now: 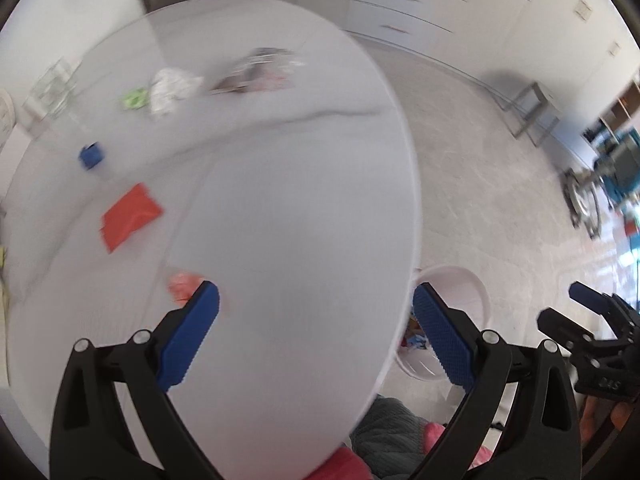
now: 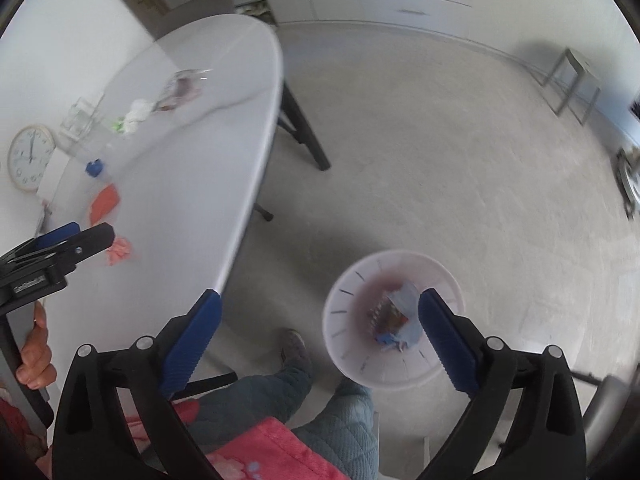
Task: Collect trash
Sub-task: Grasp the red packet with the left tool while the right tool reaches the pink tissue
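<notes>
My left gripper [image 1: 316,336] is open and empty above the near part of the white table [image 1: 304,208]. A crumpled pink scrap [image 1: 182,286] lies just beyond its left fingertip. Further off lie an orange paper [image 1: 130,216], a blue cap [image 1: 91,155], a green scrap [image 1: 135,98], a white crumpled tissue [image 1: 172,88] and a clear plastic wrapper [image 1: 260,70]. My right gripper [image 2: 320,332] is open and empty above the floor, over the white bin [image 2: 360,364], which holds wrappers [image 2: 394,316]. The right gripper also shows in the left wrist view [image 1: 592,312].
A wall clock [image 2: 30,158] and a clear glass container [image 2: 82,122] stand at the table's far left. The person's legs [image 2: 296,392] are below the grippers. A small grey stool [image 2: 576,84] stands by the far wall, with white drawers [image 1: 404,4] behind.
</notes>
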Demonstrator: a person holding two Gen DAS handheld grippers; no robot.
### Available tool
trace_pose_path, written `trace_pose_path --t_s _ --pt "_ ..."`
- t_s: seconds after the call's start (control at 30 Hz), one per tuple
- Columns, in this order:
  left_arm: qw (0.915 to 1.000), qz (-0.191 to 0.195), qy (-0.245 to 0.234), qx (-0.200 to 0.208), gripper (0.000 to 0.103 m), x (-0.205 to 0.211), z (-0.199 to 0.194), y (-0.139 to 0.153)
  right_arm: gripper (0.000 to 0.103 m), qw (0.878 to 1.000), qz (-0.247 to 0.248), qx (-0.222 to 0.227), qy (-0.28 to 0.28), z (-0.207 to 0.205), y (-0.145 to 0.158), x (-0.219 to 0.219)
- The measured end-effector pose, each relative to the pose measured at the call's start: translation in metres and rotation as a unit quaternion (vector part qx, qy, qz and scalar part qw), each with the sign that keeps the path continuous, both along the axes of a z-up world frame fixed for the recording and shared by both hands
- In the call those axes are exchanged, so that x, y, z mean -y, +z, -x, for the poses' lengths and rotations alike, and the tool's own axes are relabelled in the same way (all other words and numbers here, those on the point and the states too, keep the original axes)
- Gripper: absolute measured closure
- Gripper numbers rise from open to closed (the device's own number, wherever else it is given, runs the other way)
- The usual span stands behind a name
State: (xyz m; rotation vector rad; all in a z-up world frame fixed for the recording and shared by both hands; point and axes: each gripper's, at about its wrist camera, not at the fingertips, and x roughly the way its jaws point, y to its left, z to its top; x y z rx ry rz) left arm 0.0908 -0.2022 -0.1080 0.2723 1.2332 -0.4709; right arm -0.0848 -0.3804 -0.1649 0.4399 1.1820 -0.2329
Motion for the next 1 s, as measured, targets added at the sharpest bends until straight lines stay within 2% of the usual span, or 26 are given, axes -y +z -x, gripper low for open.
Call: trace_pose_path --t_s 0.17,0.23,0.33,0.47,0.57,0.7,0.8,1.0 --pt "0.9973 -0.003 0.073 0.003 0.01 -0.06 -0.037 -0.007 0.003 0.998 -0.007 0.008 0.062 -0.05 0.005 -0.043" --pt "0.9965 -0.009 0.083 0.011 0.01 -0.081 -0.048 -0.011 0.003 0.995 -0.008 0.008 0.096 -0.071 0.006 -0.065" --pt "0.9971 -0.014 0.073 0.019 0.01 -0.105 -0.064 -0.022 0.003 0.989 -0.011 0.004 0.148 -0.101 0.001 -0.099" --pt "0.9988 -0.02 0.033 0.031 0.01 -0.125 -0.087 -0.035 0.003 0.979 -0.009 0.001 0.202 -0.13 -0.006 -0.139" --pt "0.9996 -0.016 -0.015 0.02 0.01 -0.135 -0.099 -0.044 0.003 0.967 -0.025 -0.003 0.252 -0.149 -0.017 -0.169" --pt "0.9961 -0.004 -0.088 0.009 0.01 -0.141 -0.114 -0.055 0.003 0.955 -0.028 -0.009 0.295 -0.16 -0.029 -0.198" --pt "0.9916 0.006 -0.129 0.001 0.01 -0.139 -0.127 -0.063 0.003 0.95 -0.029 -0.014 0.311 -0.166 -0.037 -0.211" --pt "0.9815 0.002 -0.191 0.003 0.011 -0.128 -0.15 -0.081 0.003 0.95 -0.052 -0.021 0.306 -0.17 -0.046 -0.213"
